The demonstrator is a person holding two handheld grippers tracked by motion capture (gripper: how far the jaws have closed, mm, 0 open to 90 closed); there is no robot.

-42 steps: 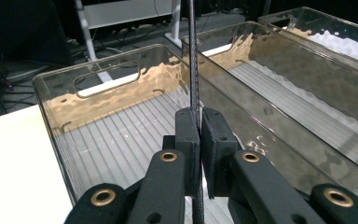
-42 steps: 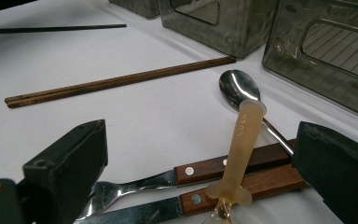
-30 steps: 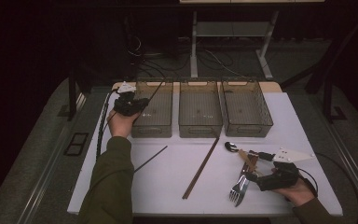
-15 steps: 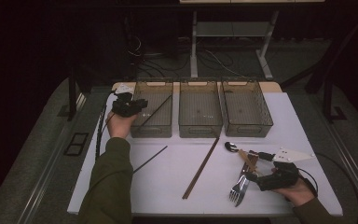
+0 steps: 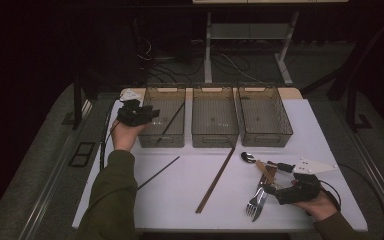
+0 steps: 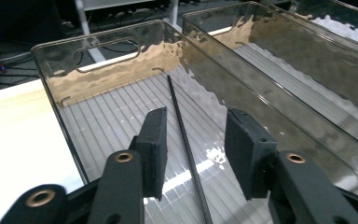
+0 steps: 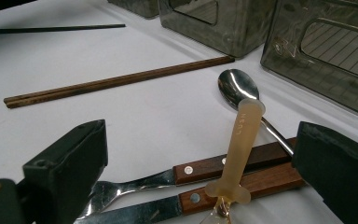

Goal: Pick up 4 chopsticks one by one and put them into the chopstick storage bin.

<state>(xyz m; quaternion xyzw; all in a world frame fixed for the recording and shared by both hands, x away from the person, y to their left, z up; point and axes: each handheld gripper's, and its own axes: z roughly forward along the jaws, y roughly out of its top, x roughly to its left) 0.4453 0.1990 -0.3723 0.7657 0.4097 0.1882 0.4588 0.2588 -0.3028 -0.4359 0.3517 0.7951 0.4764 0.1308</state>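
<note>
Three bins (image 5: 215,125) standing in a row; one black chopstick (image 6: 184,135) lying inside the leftmost, under the wide-open left hand-held gripper (image 6: 193,149); right hand-held gripper (image 7: 200,177) gaping wide.

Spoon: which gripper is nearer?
Right. The right gripper sits open beside the spoon, over the forks. The left gripper is open over the left bin.

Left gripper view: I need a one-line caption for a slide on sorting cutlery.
Open left gripper above a black chopstick lying in the clear ribbed bin.
</note>
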